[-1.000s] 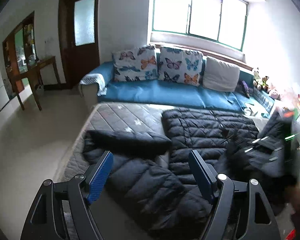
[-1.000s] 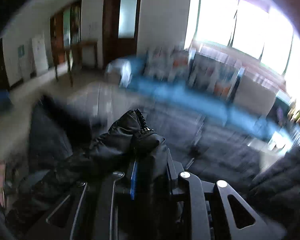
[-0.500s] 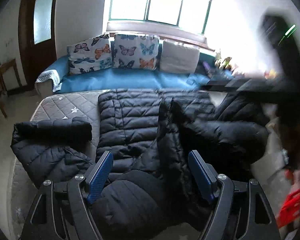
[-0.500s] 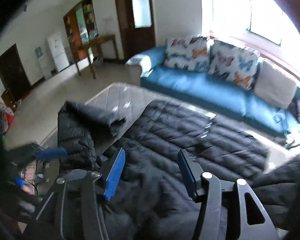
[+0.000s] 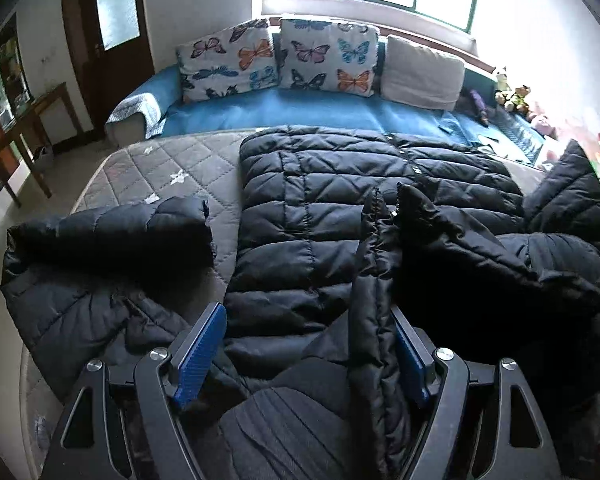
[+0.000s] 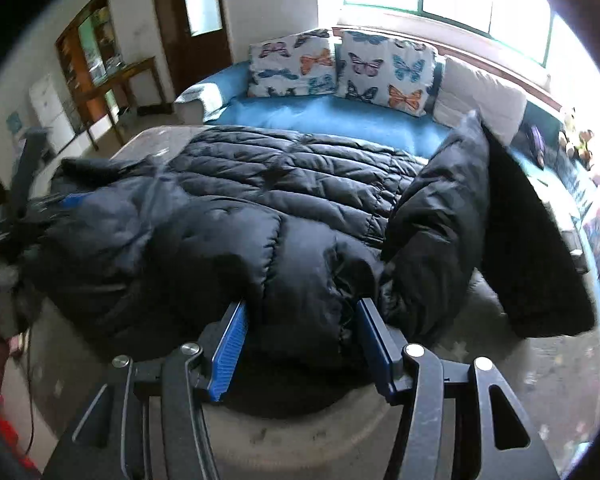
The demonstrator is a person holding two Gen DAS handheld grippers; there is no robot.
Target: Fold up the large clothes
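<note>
A large black puffer jacket [image 5: 340, 208] lies spread on a grey quilted mattress [image 5: 172, 168], its zipper edge folded up in the middle and one sleeve [image 5: 100, 232] out to the left. My left gripper [image 5: 304, 356] is open over the jacket's near hem, with fabric lying between its blue pads. In the right wrist view the same jacket [image 6: 260, 208] fills the mattress, with its right sleeve [image 6: 452, 220] standing up. My right gripper [image 6: 300, 340] is open, its pads on either side of a bulging fold at the near edge.
A blue sofa [image 5: 300, 108] with butterfly cushions [image 5: 328, 56] runs behind the mattress under a bright window. A wooden table [image 5: 24, 120] and a dark door stand at the left. Soft toys [image 5: 512, 92] sit at the sofa's right end.
My right gripper let go of the jacket fabric it held a second ago and now stands open. Both views swung round to face the sofa, and the jacket now lies spread wider.
</note>
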